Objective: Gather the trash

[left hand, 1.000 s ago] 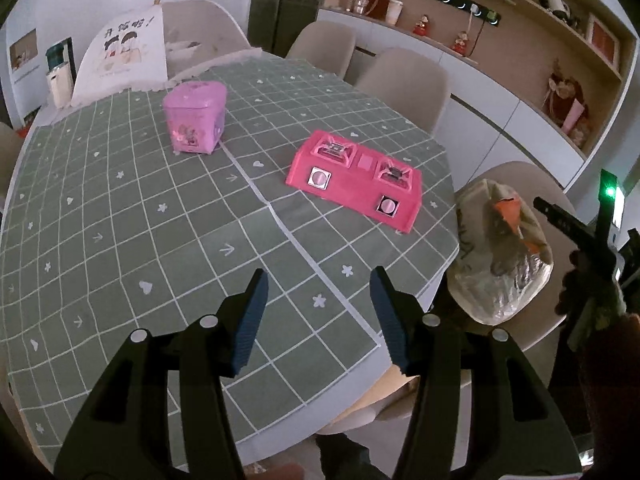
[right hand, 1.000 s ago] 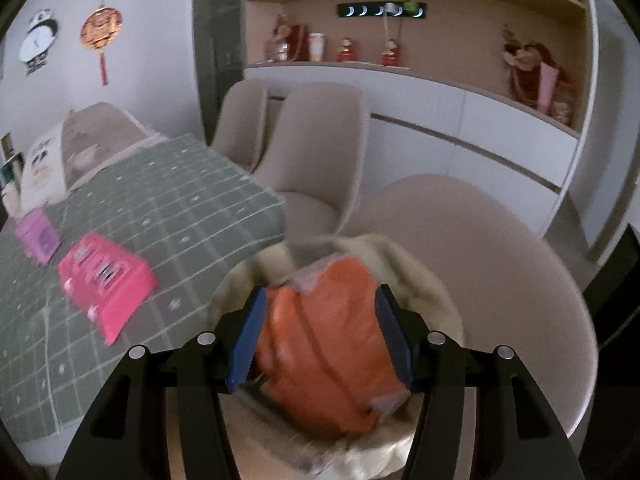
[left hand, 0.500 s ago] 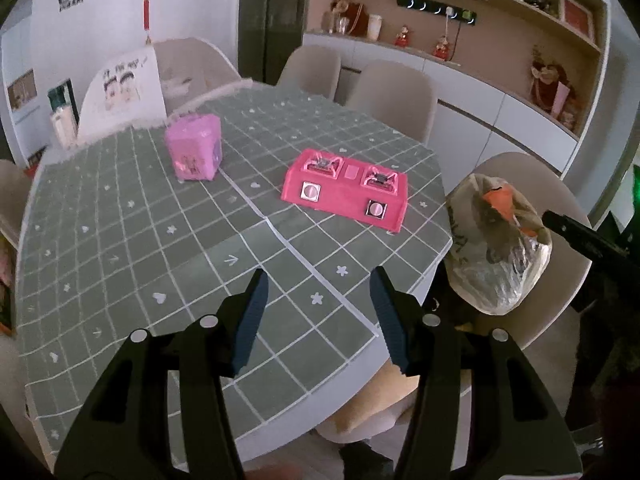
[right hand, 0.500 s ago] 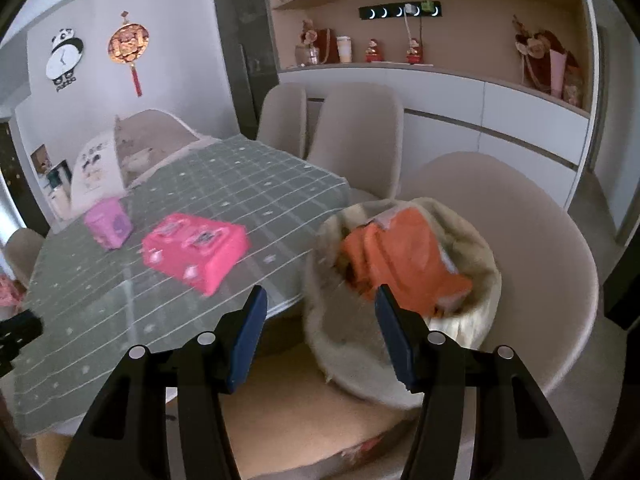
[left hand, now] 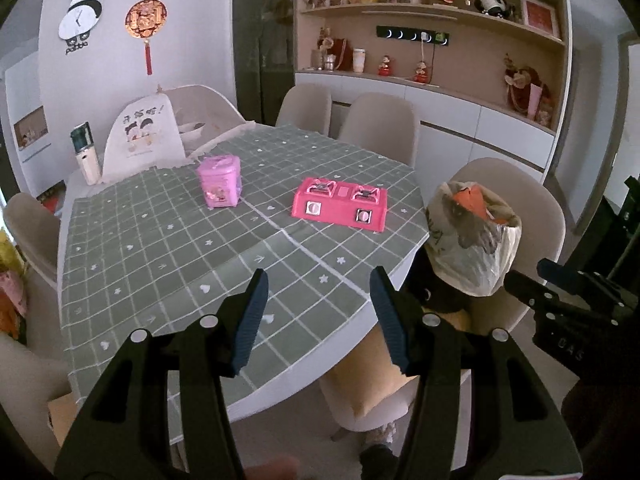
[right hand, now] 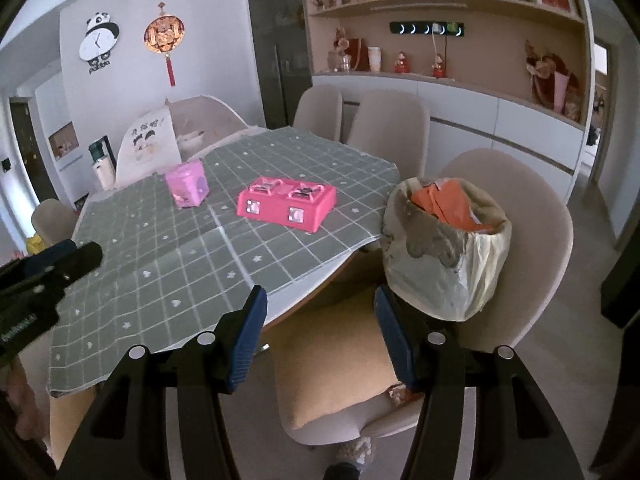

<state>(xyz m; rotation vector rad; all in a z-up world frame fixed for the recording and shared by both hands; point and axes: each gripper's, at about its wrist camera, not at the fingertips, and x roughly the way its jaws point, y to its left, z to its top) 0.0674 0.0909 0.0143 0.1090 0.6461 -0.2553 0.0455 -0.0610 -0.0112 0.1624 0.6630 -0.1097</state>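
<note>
A lined trash bin, orange wrapper showing at its rim, stands on a beige chair at the right end of the dining table. The left gripper and the right gripper both hang with jaws wide and nothing between them. On the table's green checked cloth sit a pink toy stove and, farther toward the wall, a pink tin. Lettering on the grippers' bodies is too blurred to read. Only the right view looks down into the bin and shows the orange cushion beneath the table edge; the left view alone shows the bin's printed side.
</note>
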